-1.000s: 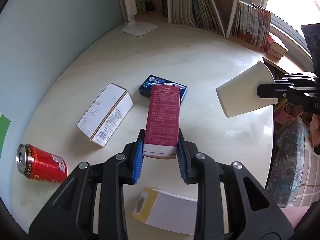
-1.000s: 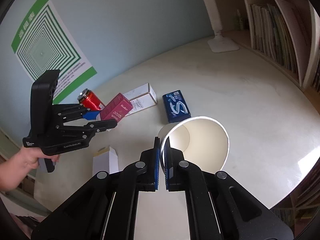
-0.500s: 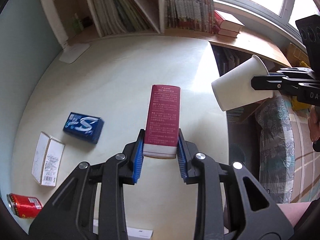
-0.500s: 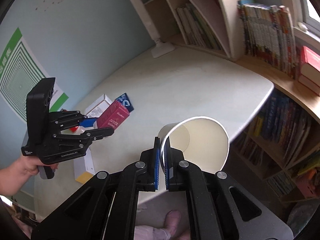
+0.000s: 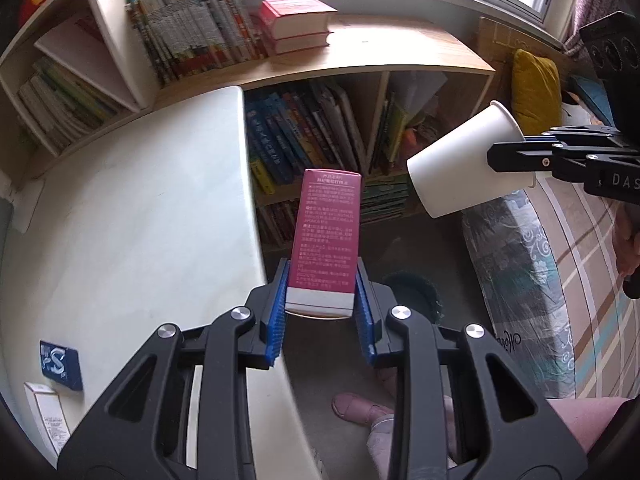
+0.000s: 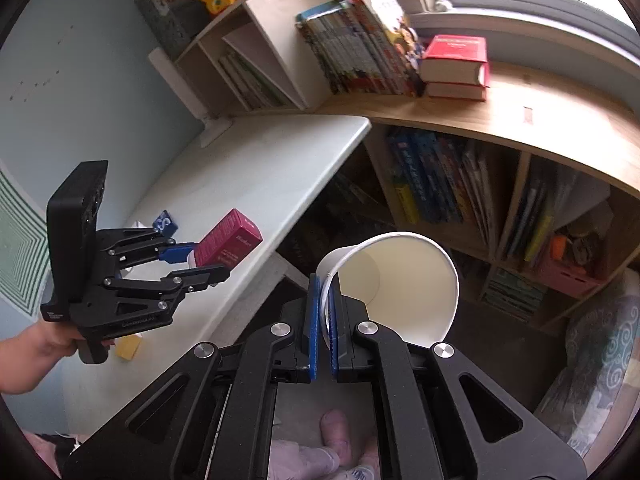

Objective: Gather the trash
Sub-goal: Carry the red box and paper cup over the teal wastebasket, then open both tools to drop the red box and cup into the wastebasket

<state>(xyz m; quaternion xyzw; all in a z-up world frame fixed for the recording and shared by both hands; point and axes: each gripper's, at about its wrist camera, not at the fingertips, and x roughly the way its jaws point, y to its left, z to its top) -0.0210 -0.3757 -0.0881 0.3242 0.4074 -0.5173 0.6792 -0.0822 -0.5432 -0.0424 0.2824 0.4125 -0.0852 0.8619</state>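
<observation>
Crimson box (image 5: 325,236) sits clamped end-on between the blue pads (image 5: 278,312) of your left gripper (image 5: 322,308), its printed face up and its far end poking out past the desk's (image 5: 132,216) right edge, over the floor. Your right gripper (image 6: 325,320) has its jaws pressed together on the rim of the white cup (image 6: 404,280), one pad inside the wall and one outside; the cup lies tilted on its side with its mouth toward the right wrist camera. In the left view the cup hangs off to the right of the box, well clear of the desk, in front of the low bookshelf (image 5: 320,136).

Below the box a dark round bin (image 5: 412,292) stands on the floor, partly hidden by your left gripper's fingers. Your slippered foot (image 5: 356,408) shows near it.

Still on the desk, near its front left corner: a blue gum pack (image 5: 60,364) and, just beside it, a white carton (image 5: 48,416). From the right view a yellow-ended box (image 6: 128,346) lies on the desk below your left hand (image 6: 36,348), partly hidden by the gripper.

Two red books (image 6: 456,66) lie stacked on the wooden ledge under the window.
</observation>
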